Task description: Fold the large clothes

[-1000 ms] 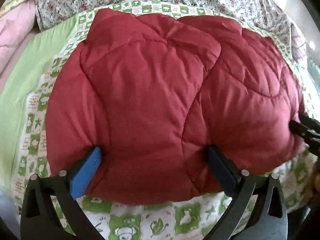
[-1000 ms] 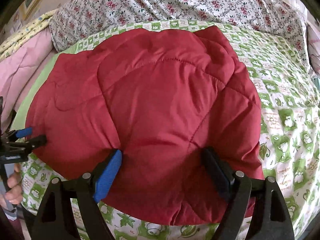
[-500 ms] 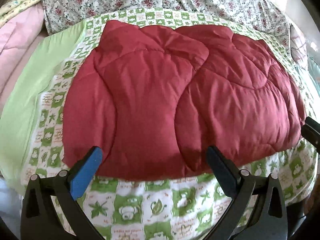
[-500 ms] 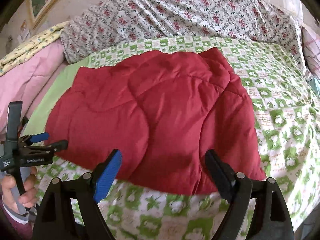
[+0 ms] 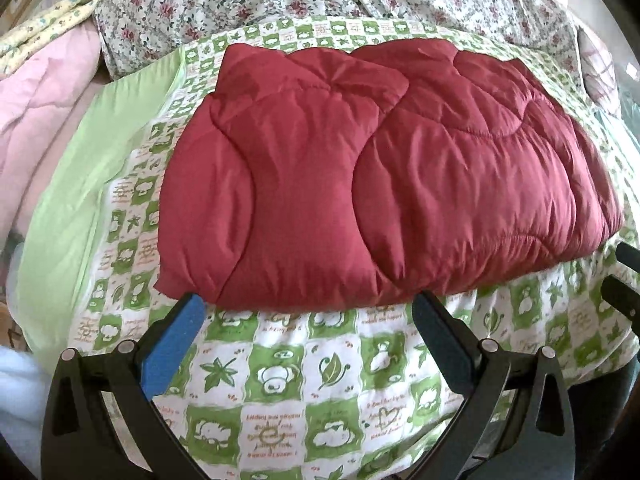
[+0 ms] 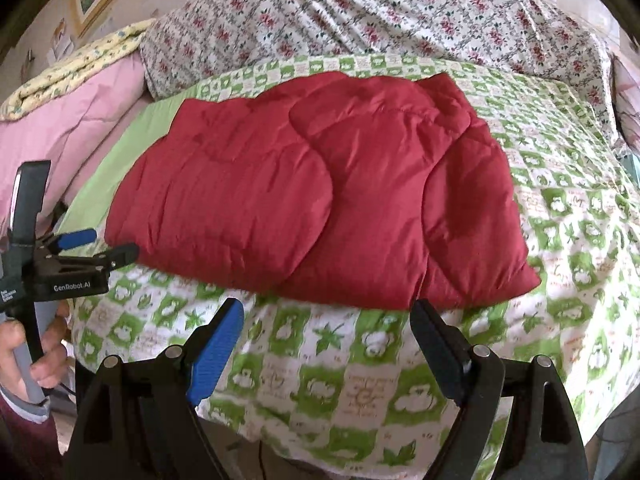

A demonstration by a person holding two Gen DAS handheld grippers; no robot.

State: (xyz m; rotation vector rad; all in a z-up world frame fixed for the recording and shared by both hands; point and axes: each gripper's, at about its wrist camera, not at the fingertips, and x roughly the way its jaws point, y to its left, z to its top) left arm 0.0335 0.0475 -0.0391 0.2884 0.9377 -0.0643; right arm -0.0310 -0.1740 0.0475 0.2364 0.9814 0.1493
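1. Nearest the viewer, the left gripper (image 5: 308,328) and the right gripper (image 6: 326,334) each hang with jaws spread wide and nothing between them, just off the near edge of the bed (image 6: 360,380). From the right wrist view the left gripper (image 6: 96,246) shows side-on at the bed's near left, a hand (image 6: 36,356) around its handle.
2. Just beyond lies the red quilted garment (image 5: 380,184) — folded into a thick bundle on the green-and-white sheet (image 5: 280,380), its near edge close to the bed's near edge and its right corner (image 6: 516,280) jutting out.
3. Farther off, a floral cover (image 6: 380,12) is heaped along the far edge and pink bedding (image 6: 68,120) along the left.
4. Risk, as a judgement: the padding looks springy, so the released layers could puff open — or slide on the slick fabric — undoing the fold. A late nudge from either gripper could drag the bundle toward the near edge.
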